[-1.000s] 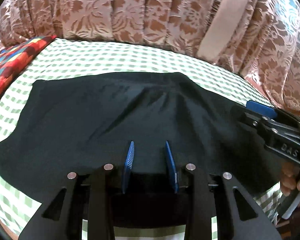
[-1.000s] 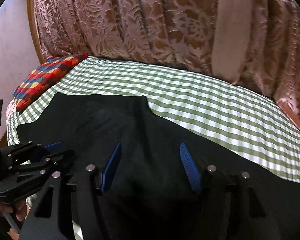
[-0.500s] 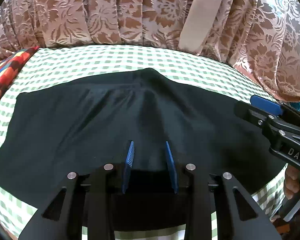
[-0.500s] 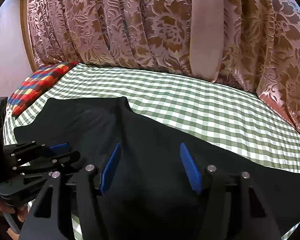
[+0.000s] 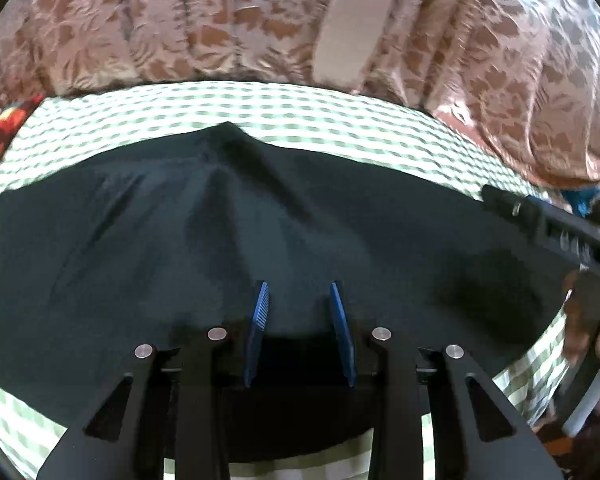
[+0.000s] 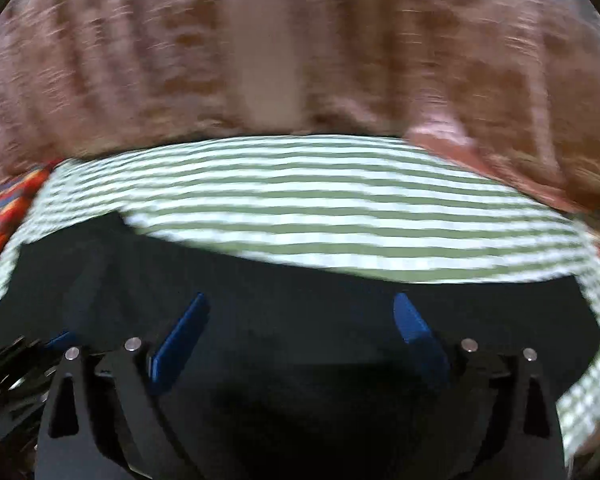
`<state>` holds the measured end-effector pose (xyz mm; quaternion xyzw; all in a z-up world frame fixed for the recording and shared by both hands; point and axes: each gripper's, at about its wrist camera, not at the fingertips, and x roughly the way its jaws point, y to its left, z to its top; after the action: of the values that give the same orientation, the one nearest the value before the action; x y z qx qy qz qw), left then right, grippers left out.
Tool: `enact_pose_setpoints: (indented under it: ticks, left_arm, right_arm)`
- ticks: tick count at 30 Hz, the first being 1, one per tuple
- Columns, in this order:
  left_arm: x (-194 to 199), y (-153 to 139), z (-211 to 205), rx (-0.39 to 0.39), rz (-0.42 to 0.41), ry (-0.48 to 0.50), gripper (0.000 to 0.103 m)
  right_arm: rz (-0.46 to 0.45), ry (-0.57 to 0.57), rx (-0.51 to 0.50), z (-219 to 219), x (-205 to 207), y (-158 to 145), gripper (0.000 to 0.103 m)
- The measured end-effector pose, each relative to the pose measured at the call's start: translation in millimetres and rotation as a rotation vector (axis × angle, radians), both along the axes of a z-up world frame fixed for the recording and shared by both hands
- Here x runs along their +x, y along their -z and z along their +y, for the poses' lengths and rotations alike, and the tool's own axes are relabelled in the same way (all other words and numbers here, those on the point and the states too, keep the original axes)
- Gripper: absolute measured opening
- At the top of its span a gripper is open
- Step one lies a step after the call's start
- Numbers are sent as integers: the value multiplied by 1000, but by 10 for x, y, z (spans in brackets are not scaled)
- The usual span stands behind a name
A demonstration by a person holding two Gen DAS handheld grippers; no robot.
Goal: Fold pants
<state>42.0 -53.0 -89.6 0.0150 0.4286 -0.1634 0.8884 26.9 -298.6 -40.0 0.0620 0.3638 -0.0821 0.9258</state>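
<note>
- The curtain [image 5: 227, 20], brown with a floral pattern, hangs across the far side behind the bed [image 5: 300, 108], which has a green-and-white checked sheet.
- The pants [image 5: 259, 220], black, lie spread flat across the near half of the bed, one peak of cloth pointing toward the curtain; their near edge runs under both my claws.
- A pillow [image 6: 7, 208], red and multicoloured, sits at the far left edge of the bed, just beside the pants' left end.
- My right claw [image 6: 300, 316] hangs over the right part of the pants; its jaws have just been opening and stand wide apart, released, with cloth below them but nothing pinched. The right view is blurred.
- My left claw [image 5: 300, 304] is over the pants' near edge, jaws narrowly apart; whether they pinch cloth I cannot tell.
- My right hand [image 5: 588, 320] grips its handle at the right edge.
</note>
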Motion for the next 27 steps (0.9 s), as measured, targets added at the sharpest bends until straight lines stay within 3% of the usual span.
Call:
enact_pose_setpoints:
  ticks: [6,20,21,24,27]
  left_arm:
    - [-135,28,-139,4,15,44,31]
    - [-284,-54,-213,31,-3,63,31]
    - [-290,-51,-216,33,-4,65,31]
    - [-302,-41,-206,36,-6,70,31]
    - [-286,-29,-169,26,-4,64,31]
  right_arm:
    - [-25,175,-40,-572,-310,-20,95]
    - [-4,283,-1,-1105,-665,127,95]
    - [0,278,13,-1135,-678,140,95]
    - [-8,236,205,-1408,-796,207,95]
    - [2,283,349,-1798,-1014,328,88]
